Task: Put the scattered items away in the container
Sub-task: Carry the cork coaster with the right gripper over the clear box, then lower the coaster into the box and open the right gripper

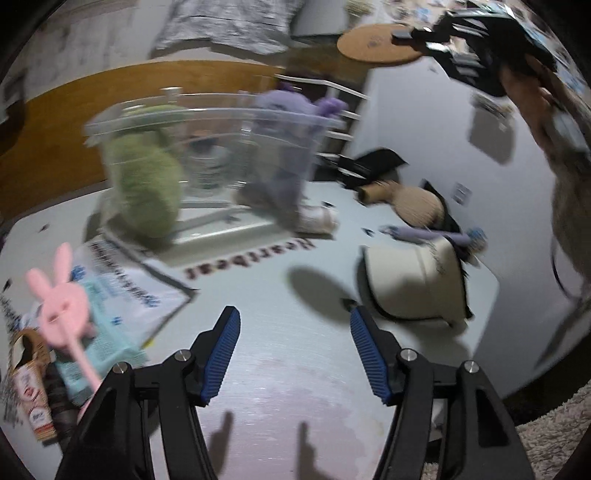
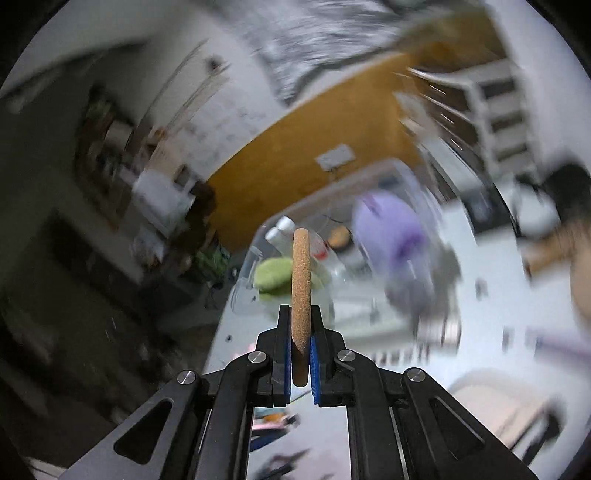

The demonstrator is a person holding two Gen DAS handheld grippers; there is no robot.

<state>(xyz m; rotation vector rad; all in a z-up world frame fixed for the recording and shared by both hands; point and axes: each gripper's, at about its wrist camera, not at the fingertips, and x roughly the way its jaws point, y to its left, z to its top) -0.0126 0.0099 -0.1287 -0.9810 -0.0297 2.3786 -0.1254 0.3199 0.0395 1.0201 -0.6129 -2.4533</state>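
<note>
Inside clear bin (image 1: pixel 207 147), green plush (image 1: pixel 147 184), purple plush (image 1: pixel 284 147), left tool (image 1: pixel 295 354) wide, right tool (image 2: pixel 300 354) clamping cork coaster (image 2: pixel 301 291)

White table (image 1: pixel 266 295), brown wooden floor (image 1: pixel 92 96), grey patterned rug (image 1: pixel 236 26), white shelf unit (image 2: pixel 498 110)

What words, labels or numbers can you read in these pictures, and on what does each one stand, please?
"Heartbeat", in dark letters printed on the white table, seen upside down in the left wrist view.
Print on the white leaflet: too blurred to read.
Print on the teal packet: too blurred to read.
Label on the small tube: too small to read.
Mark on the cork coaster held in the right gripper: illegible.
Right wrist view: no readable text.
</note>
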